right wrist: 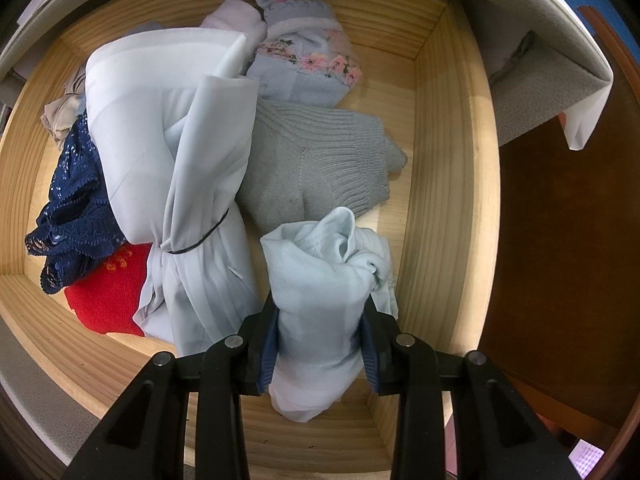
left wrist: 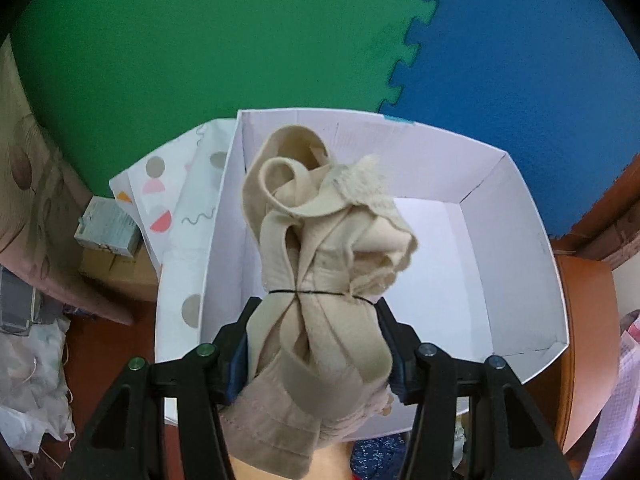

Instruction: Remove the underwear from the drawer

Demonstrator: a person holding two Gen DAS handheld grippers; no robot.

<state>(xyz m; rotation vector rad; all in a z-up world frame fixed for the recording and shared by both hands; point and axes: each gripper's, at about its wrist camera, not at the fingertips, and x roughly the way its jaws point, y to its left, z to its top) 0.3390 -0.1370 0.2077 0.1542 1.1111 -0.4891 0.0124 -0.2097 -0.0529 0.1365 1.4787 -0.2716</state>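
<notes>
In the left wrist view my left gripper [left wrist: 316, 306] is shut on a beige rolled underwear bundle [left wrist: 320, 232] tied with a thin black band; the bundle hangs above a white cardboard box [left wrist: 516, 240] whose floor is bare. In the right wrist view my right gripper [right wrist: 320, 308] points down into a wooden drawer [right wrist: 444, 168] and is shut on a pale blue rolled underwear bundle [right wrist: 320, 280]. Other garments lie in the drawer: a white bundle with a black band [right wrist: 176, 152], a grey knit piece [right wrist: 316, 164], a floral blue piece [right wrist: 304, 60], navy lace [right wrist: 72, 208] and a red knit piece [right wrist: 108, 292].
Green [left wrist: 200, 40] and blue foam mats [left wrist: 520, 60] cover the floor behind the box. A patterned paper bag [left wrist: 176, 196] and small cartons [left wrist: 108, 228] stand left of the box. Brown wooden furniture [right wrist: 560, 240] lies right of the drawer.
</notes>
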